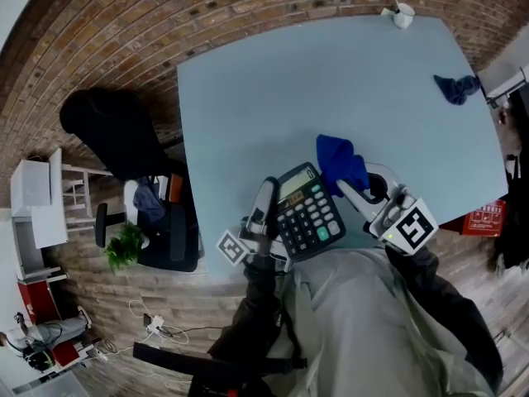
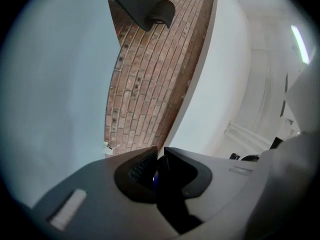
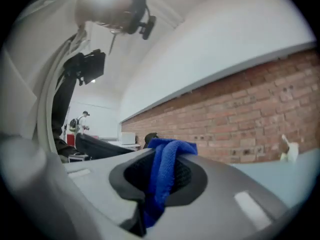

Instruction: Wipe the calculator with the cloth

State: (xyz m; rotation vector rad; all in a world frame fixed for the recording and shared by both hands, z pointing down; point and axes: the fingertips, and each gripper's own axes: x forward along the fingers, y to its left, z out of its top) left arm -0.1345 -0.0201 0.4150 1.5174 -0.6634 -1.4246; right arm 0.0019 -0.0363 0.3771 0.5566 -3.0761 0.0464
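Right hand-held gripper tight on cloth

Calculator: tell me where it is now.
In the head view, the calculator is low centre by the table's near edge, with the left gripper shut on its left side and the cloth at its upper right.

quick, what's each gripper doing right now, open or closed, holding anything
Left gripper: closed on the edge of the calculator.
Right gripper: closed on the blue cloth.
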